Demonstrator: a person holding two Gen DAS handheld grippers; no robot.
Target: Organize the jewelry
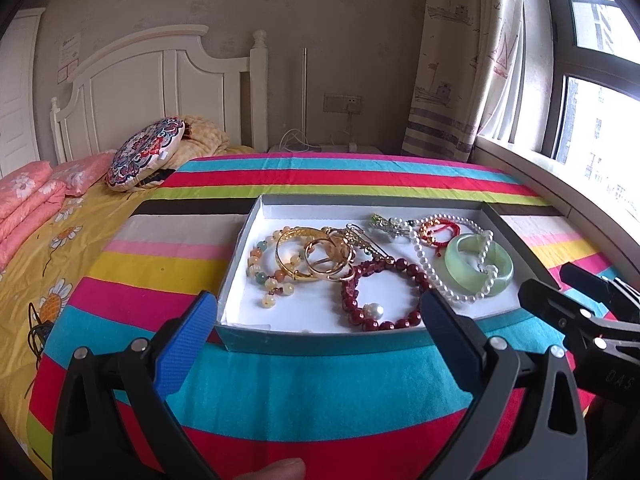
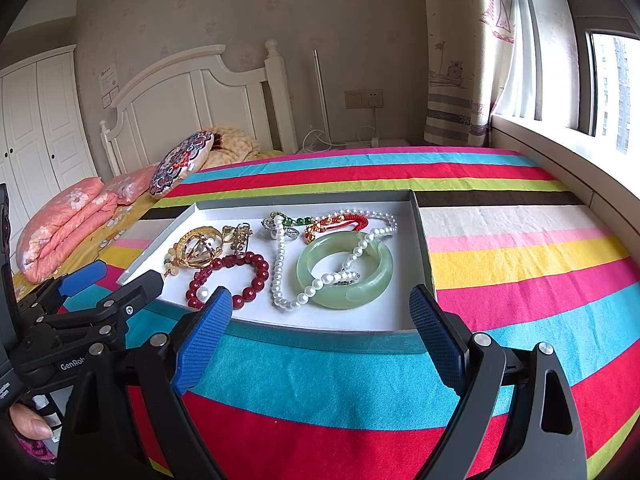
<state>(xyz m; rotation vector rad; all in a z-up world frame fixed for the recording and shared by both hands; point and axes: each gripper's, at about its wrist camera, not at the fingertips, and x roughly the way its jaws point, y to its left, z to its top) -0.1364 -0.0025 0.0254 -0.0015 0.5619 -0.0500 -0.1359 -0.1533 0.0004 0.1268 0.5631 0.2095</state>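
Observation:
A shallow grey box [image 1: 320,342] [image 2: 422,232] with a white floor lies on the striped cloth and holds tangled jewelry. Inside are a green jade bangle [image 1: 464,276] [image 2: 376,276], a white pearl necklace [image 1: 430,272] [image 2: 280,264] draped over it, a dark red bead bracelet [image 1: 404,268] [image 2: 256,264], gold bangles [image 1: 320,256] [image 2: 198,250], a pale bead bracelet [image 1: 256,260] and a red cord bracelet [image 1: 444,226] [image 2: 348,220]. My left gripper [image 1: 320,316] is open and empty just before the box's near wall. My right gripper [image 2: 322,312] is open and empty at the near right corner.
The striped cloth [image 1: 320,392] covers a raised surface beside a bed with pink folded bedding [image 1: 28,196] and a patterned round cushion [image 1: 146,154]. A window sill [image 1: 560,176] runs along the right. The other gripper shows at each view's edge [image 1: 580,312] [image 2: 100,304].

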